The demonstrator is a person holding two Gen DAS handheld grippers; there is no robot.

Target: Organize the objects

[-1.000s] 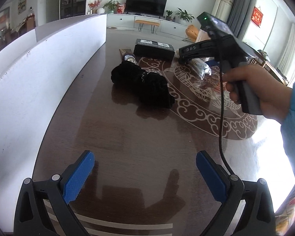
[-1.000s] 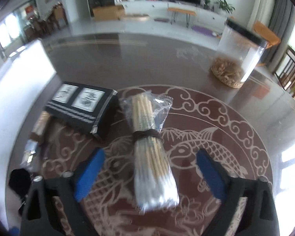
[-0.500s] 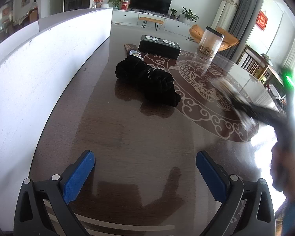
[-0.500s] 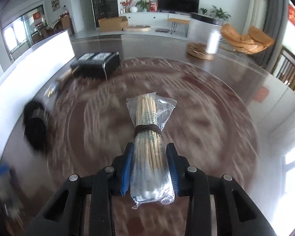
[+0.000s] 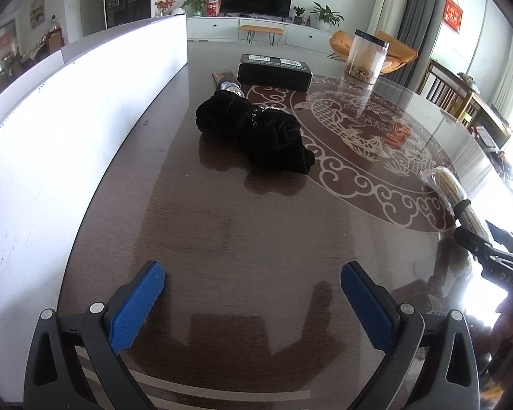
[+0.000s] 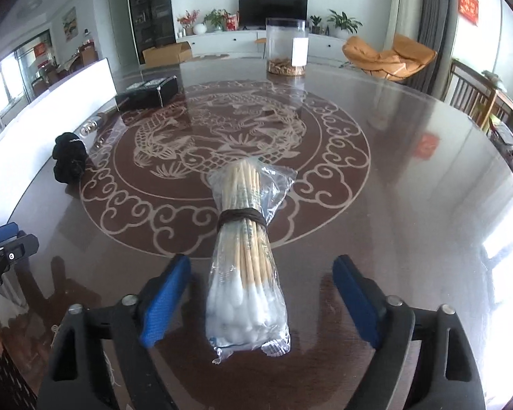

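**Swab bundle let go on the glossy table**

Spreading across both views was the round table (image 6: 410,177), dark glossy wood with a pale fish-and-cloud medallion inlaid at its middle. Along its left side stood a long, flat white board (image 5: 85,109), matte and upright. Farther back rested a rectangular black box (image 5: 273,71) and a clear cylindrical jar (image 6: 285,46) with a dark lid and brown bits at its bottom. Between board and medallion lay a crumpled black cloth (image 5: 253,130), plush and lumpy (a shiny metal knob showed just behind it).

The cotton swab bundle (image 6: 246,263), wooden sticks with white fluffy tips in crinkled clear plastic, cinched by a dark band, lay on the table at the medallion's near rim. The right gripper (image 6: 261,294) straddled its tip end, blue textured pads clear of the wrapper on both sides; its jaws had just been opening. The left gripper (image 5: 253,307) hung spread wide over bare wood, grasping nothing.
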